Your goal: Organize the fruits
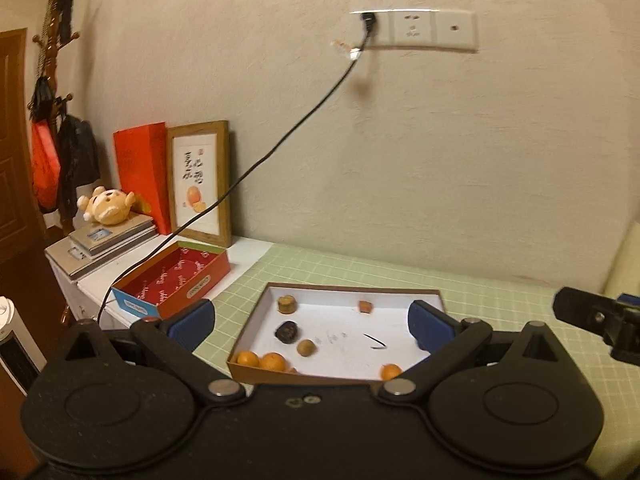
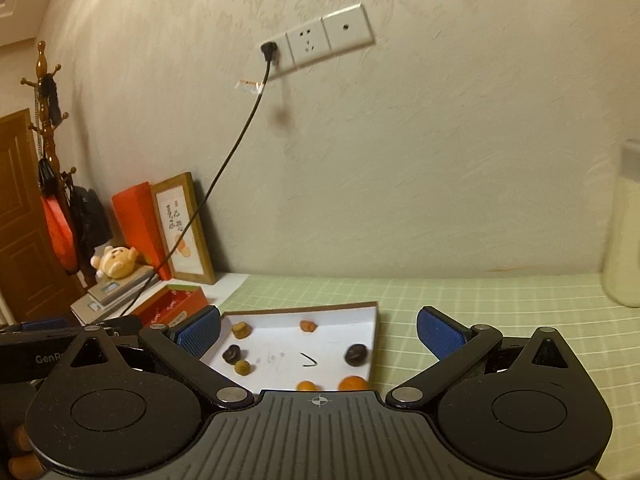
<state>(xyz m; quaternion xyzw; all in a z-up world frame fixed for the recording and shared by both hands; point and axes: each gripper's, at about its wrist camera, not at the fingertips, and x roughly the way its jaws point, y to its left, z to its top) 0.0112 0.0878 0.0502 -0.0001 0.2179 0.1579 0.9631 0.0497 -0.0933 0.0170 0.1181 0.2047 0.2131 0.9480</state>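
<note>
Facing a cream wall (image 1: 400, 160) — green checked tablecloth (image 2: 480, 320), both grippers — left (image 1: 312, 322), right (image 2: 319, 334) — spread, empty.

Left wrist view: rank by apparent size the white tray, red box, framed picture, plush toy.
1. White tray, though it is nearest the camera.
2. Red box and framed picture look alike; not ranking them.
3. Plush toy, smallest and farthest away.
</note>
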